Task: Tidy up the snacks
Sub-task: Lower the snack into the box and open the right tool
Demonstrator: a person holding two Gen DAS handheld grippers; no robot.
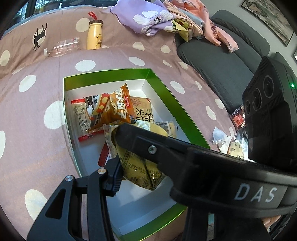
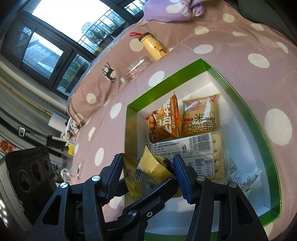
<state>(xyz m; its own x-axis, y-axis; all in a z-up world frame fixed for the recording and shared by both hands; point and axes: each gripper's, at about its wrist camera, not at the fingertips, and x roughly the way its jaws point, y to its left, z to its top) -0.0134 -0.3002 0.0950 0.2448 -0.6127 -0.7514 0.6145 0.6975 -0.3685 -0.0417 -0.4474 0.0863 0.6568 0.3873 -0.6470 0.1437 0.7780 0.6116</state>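
A yellow snack packet (image 1: pixel 137 166) (image 2: pixel 148 166) hangs over the near end of a green-rimmed white box (image 1: pixel 104 73) (image 2: pixel 167 81). My left gripper (image 1: pixel 139 166) is shut on it; one pad presses its left side, and the other finger is hidden behind the right gripper's finger (image 1: pixel 148 144). My right gripper (image 2: pixel 148 166) is also shut on the packet, a pad on each side. The left gripper's finger (image 2: pixel 157 191) crosses beneath. In the box lie an orange seed packet (image 1: pixel 117 107) (image 2: pixel 169 118), a rice cracker packet (image 1: pixel 143 109) (image 2: pixel 202 115) and a clear cracker pack (image 2: pixel 204 152).
The box sits on a pink polka-dot bedspread (image 1: pixel 37 129). A yellow bottle (image 1: pixel 95 35) (image 2: pixel 154 48) and a clear plastic bottle (image 1: pixel 63 47) (image 2: pixel 137 68) lie beyond it. Bundled cloths (image 1: pixel 148 16) and a dark grey sofa (image 1: pixel 222 61) lie to the right, with loose wrappers (image 1: pixel 220 137).
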